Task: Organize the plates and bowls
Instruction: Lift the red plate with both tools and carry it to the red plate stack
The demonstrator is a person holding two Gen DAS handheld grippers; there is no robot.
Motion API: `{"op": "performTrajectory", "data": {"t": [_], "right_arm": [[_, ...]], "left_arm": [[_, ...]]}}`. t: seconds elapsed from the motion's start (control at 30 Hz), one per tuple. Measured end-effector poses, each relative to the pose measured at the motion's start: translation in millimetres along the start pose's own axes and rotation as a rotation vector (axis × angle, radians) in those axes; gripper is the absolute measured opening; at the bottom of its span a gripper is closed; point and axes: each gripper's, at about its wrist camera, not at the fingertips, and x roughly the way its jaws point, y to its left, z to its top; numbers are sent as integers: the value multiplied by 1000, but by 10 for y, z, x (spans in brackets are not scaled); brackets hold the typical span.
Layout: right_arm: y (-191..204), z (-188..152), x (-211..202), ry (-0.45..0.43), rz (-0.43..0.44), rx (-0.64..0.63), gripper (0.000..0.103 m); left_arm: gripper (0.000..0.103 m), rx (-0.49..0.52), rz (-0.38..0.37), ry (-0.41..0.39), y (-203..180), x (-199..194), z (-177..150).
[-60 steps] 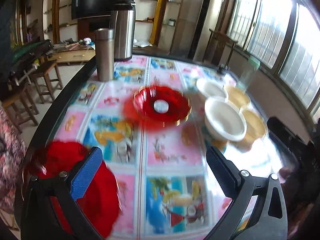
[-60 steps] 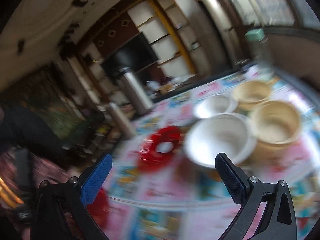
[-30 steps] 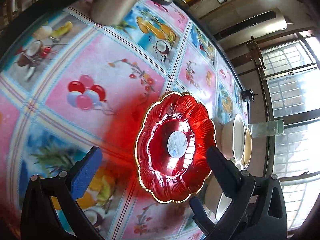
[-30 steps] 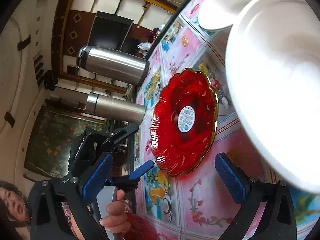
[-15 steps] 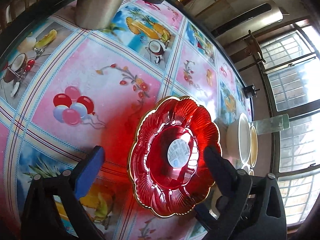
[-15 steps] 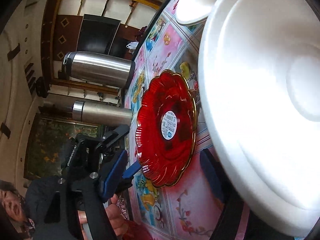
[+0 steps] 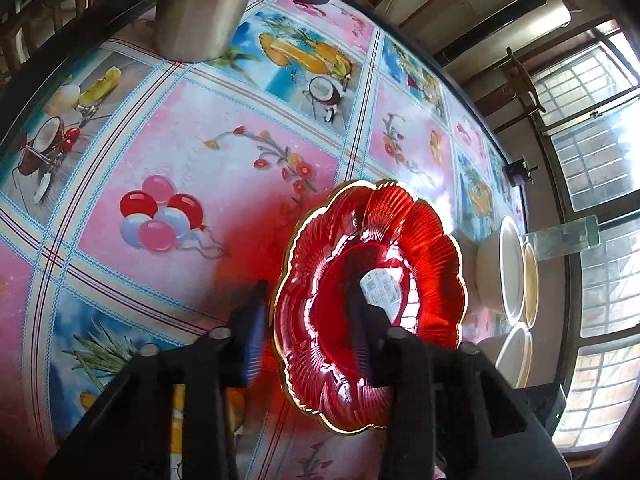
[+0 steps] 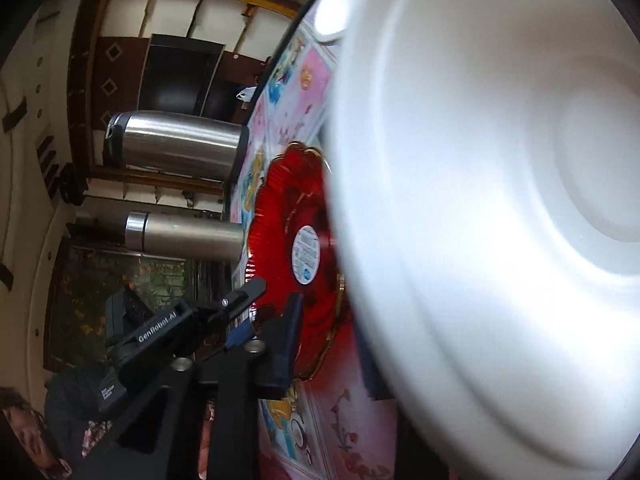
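One red plate, several bowls and two steel flasks on a patterned counter [image 7: 248, 152].

The count: one scalloped red plate [image 7: 400, 248]; three bowls stacked or lined up edge-on at the left view's right side, two white [image 7: 505, 268] [image 7: 516, 356] and one cream [image 7: 530, 280], with one large white bowl [image 8: 500, 216] filling the right view; two steel flasks, one wide [image 8: 180, 150] and one slim [image 8: 184, 236]; one clear bottle [image 7: 568, 238]; two tools, left [image 7: 308, 320] and right [image 8: 324, 340].
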Motion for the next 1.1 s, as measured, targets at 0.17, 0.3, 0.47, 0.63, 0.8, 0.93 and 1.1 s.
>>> {"op": "performTrajectory", "data": {"t": [0.17, 0.3, 0.47, 0.63, 0.8, 0.93, 1.1], "right_arm": [[-21, -7, 4, -3, -4, 18, 12], [-8, -32, 15, -7, -8, 14, 11], [18, -40, 6, -16, -17, 19, 11], [57, -69, -23, -18, -20, 17, 11], [153, -152, -103, -24, -4, -15, 11], [299, -298, -200, -28, 18, -63, 11], [450, -512, -381, -51, 44, -136, 11]], "left_arm": [[9, -1, 43, -3, 62, -15, -20], [9, 11, 65, 1, 73, -59, -74], [7, 43, 91, -9, -7, -163, -146], [6, 58, 108, -13, -50, -272, -239], [6, 66, 114, -32, -51, -469, -373], [6, 77, 110, -70, -62, -737, -538], [7, 117, 91, -140, -81, -1138, -892]]}}
